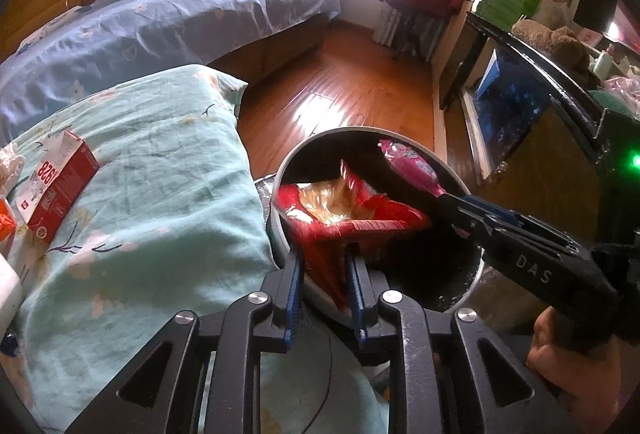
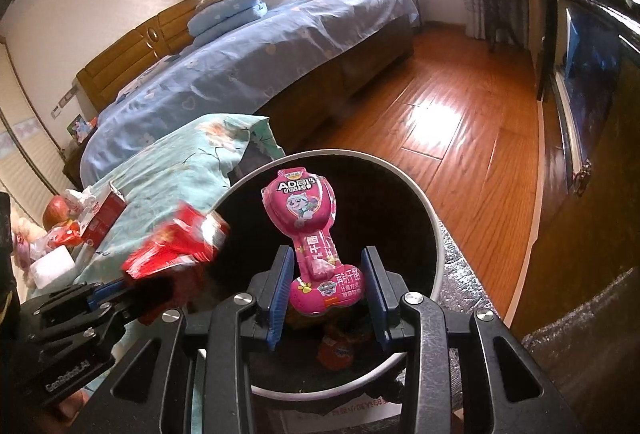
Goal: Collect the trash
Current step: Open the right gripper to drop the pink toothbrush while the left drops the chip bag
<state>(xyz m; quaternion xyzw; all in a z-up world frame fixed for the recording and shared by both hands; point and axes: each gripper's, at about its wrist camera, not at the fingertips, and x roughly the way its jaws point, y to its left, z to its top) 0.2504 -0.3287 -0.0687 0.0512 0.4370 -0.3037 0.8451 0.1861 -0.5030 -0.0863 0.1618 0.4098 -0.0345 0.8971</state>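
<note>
A round bin with a dark inside [image 1: 472, 288] [image 2: 434, 234] stands beside a bed. My left gripper [image 1: 325, 266] is shut on a red snack bag [image 1: 344, 210] with a clear window and holds it over the bin's near rim; the bag shows blurred in the right wrist view [image 2: 176, 242]. My right gripper [image 2: 329, 266] holds a pink cheese-stick wrapper [image 2: 310, 230] over the bin's mouth, but its jaws stand apart with a gap on each side. The same wrapper shows in the left wrist view [image 1: 408, 166]. Orange trash [image 2: 338, 350] lies inside the bin.
A teal floral pillow [image 1: 152, 194] lies left of the bin, with a red and white carton [image 1: 60, 182] and other wrappers [image 2: 64, 234] on it. A blue bed [image 1: 168, 22], wooden floor [image 2: 452, 138] and a dark cabinet [image 1: 532, 90] surround the bin.
</note>
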